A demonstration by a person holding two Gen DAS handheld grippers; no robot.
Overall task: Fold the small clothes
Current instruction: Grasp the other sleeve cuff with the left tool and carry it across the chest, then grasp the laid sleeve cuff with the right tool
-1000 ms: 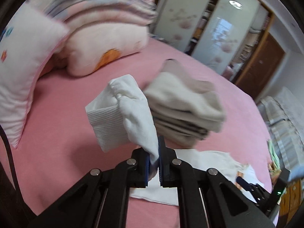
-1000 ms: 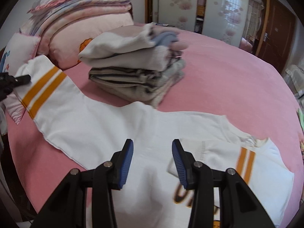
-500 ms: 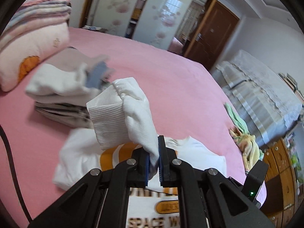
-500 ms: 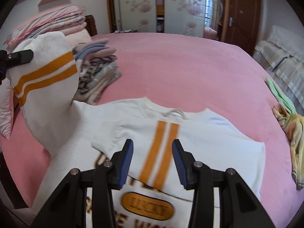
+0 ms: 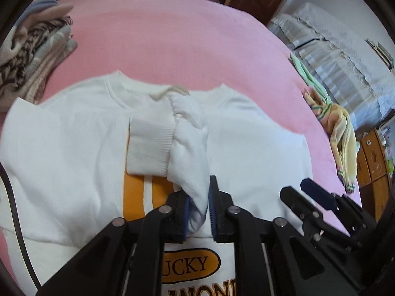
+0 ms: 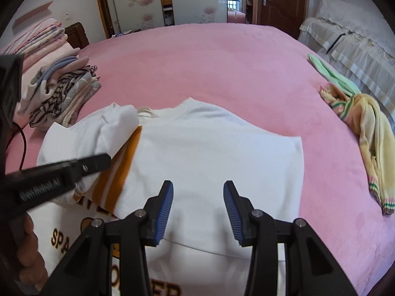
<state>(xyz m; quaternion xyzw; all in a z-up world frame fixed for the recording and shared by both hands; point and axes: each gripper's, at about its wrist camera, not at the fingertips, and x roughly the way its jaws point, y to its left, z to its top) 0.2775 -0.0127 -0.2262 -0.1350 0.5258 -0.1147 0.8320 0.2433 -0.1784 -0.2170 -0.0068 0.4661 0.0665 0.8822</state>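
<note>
— What is gripped by the left gripper [image 5: 198,212]?

— The sleeve [image 5: 190,148] of the white sweatshirt [image 6: 209,153] is pinched between its jaws, the ribbed cuff [image 5: 149,148] laid ahead of them on the chest.

— And the right gripper [image 6: 197,209]?

— It is held open above the sweatshirt, nothing clasped. The garment is spread on the pink bed [image 6: 209,61], folded clothes [image 6: 66,93] seen far left.

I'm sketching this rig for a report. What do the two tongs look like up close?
Both the left tongs and right tongs are matte black linkage arms with silver pivot screws, ending in ribbed blue pads. White lettering, too blurred to read, runs along the left unit's side, and a thin dark cable trails beside it.
</note>
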